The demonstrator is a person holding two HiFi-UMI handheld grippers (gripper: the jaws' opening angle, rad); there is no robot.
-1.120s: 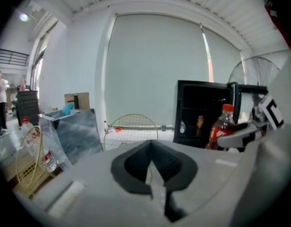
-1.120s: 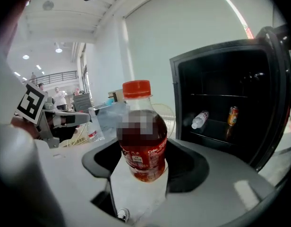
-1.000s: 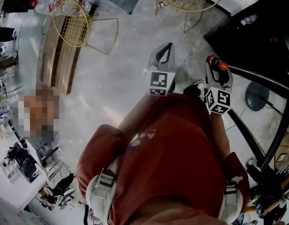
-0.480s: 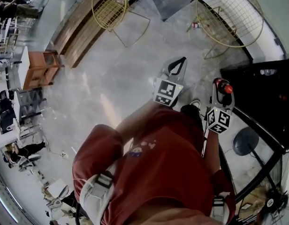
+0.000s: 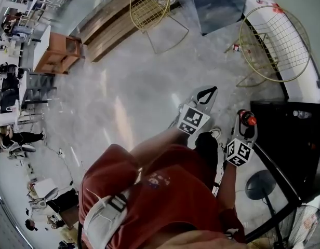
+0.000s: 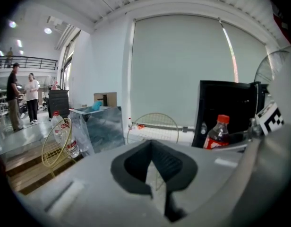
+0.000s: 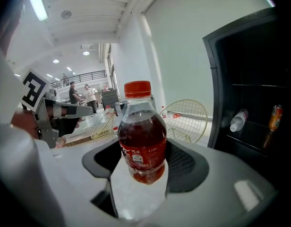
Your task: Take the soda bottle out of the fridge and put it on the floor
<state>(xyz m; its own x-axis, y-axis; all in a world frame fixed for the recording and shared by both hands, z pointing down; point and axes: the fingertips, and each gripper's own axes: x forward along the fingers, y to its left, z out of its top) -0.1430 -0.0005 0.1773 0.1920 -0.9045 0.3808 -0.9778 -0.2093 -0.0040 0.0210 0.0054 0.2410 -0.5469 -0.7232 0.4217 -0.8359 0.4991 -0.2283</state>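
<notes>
A soda bottle (image 7: 141, 141) with a red cap and dark drink stands upright between the pads of my right gripper (image 7: 143, 171), which is shut on its lower body. The head view shows that gripper (image 5: 245, 127) with the bottle's red cap (image 5: 249, 120) held over the pale floor (image 5: 134, 97), just left of the black fridge (image 5: 292, 139). My left gripper (image 5: 208, 93) hovers beside it on the left, jaws closed tip to tip with nothing in them. In the left gripper view the jaws (image 6: 154, 148) meet and the bottle (image 6: 216, 134) appears at the right.
The open fridge (image 7: 259, 93) holds a clear bottle (image 7: 237, 120) and a can (image 7: 274, 117) on a shelf. Gold wire chairs (image 5: 274, 40) (image 5: 152, 1) stand ahead, with a wooden bench (image 5: 113, 25) and cabinet (image 5: 58, 53) at the far left. A fan base (image 5: 260, 184) sits near the person's feet.
The head view has swung, so the fridge now sits at the right edge. Both grippers have shifted lower and rightward in the view. The bottle stays in the right gripper.
</notes>
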